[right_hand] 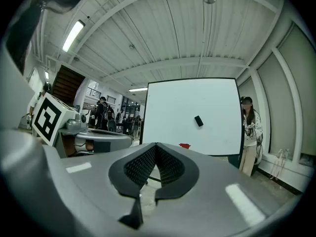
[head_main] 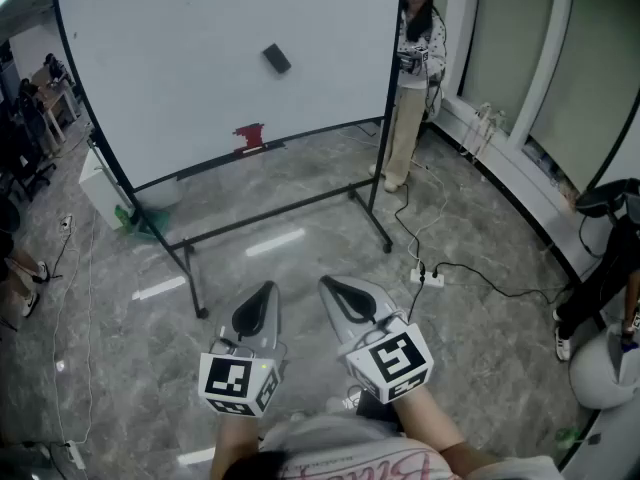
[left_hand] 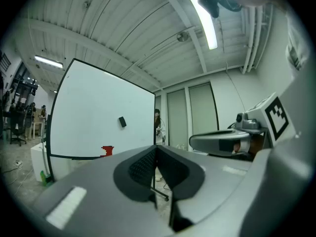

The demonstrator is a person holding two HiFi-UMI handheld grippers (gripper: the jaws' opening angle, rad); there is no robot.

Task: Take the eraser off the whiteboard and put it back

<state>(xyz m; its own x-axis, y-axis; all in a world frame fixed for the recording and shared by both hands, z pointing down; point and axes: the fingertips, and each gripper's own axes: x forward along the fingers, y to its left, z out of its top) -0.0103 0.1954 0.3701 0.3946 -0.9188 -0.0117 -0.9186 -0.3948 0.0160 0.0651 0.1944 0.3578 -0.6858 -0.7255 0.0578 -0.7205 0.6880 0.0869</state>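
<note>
Item: eraser (head_main: 276,59), stuck on whiteboard (head_main: 180,78), well apart from the grippers.
Held level toward it: left gripper (head_main: 264,290) and right gripper (head_main: 330,284), jaws closed together, nothing gripped.

Left gripper (left_hand: 156,151) held level, jaws together on nothing, whiteboard (left_hand: 94,112) well ahead with the dark eraser (left_hand: 122,122) stuck on it, right gripper (left_hand: 197,142) alongside.

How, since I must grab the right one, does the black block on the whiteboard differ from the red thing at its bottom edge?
The black block sits high on the whiteboard, tilted; the red thing sits low by its bottom edge. The black block is a rectangle; the red thing's outline is uneven. Both are small.
</note>
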